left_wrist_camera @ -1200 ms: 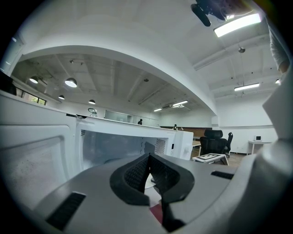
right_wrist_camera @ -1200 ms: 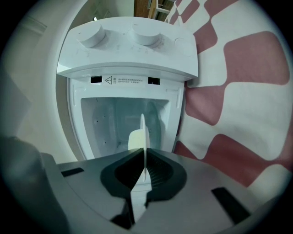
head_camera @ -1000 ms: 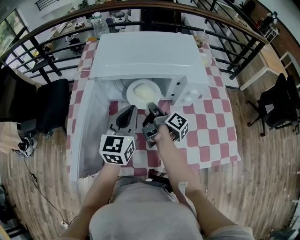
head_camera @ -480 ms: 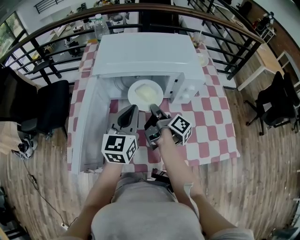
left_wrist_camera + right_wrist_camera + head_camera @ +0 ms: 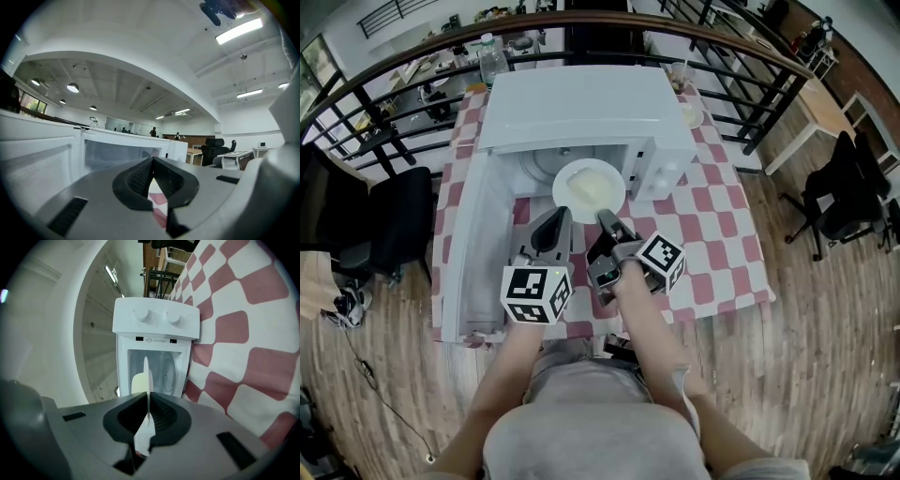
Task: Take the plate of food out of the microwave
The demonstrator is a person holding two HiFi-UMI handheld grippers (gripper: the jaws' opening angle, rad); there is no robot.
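A white plate (image 5: pixel 589 185) with pale yellow food sits half out of the mouth of the white microwave (image 5: pixel 581 103). The microwave's door (image 5: pixel 473 246) swings open to the left. My right gripper (image 5: pixel 605 218) is shut on the plate's near rim. In the right gripper view the plate (image 5: pixel 146 373) stands edge-on between the pinching jaws of the right gripper (image 5: pixel 148 414), with the microwave (image 5: pixel 157 319) behind it. My left gripper (image 5: pixel 560 217) hovers just left of the plate. In its own view the left gripper (image 5: pixel 152 169) is shut with nothing between its jaws.
The microwave stands on a table with a red-and-white checked cloth (image 5: pixel 717 239). A bottle (image 5: pixel 491 56) and a cup (image 5: pixel 680 75) stand behind the microwave. A dark railing (image 5: pixel 750 66) curves round the back, and black chairs (image 5: pixel 848 192) flank the table.
The plate has come slightly further out of the microwave with my right gripper still shut on its rim. My left gripper has stayed beside it.
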